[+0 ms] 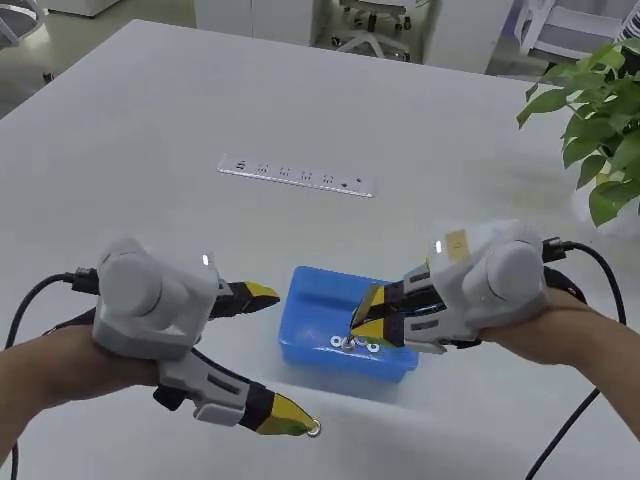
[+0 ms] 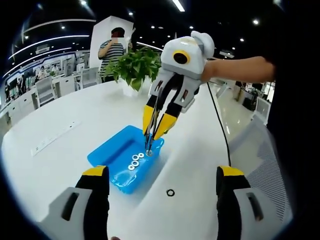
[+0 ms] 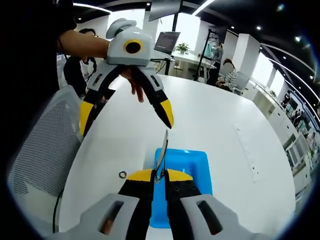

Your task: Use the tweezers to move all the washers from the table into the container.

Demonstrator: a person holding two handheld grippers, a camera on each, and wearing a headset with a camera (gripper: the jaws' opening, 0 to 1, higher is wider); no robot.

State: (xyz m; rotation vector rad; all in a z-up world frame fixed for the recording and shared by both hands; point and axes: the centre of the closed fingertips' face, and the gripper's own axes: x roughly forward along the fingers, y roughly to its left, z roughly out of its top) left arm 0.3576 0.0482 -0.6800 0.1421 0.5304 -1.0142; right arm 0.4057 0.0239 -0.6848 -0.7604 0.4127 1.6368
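Washers lie in the blue container near the bench front edge, one stray washer just outside it, so the right gripper, clamped on the tweezers, should probably release low inside against bounce-out, while the left gripper gapes empty.

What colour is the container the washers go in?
Blue; the container shows best in the head view.
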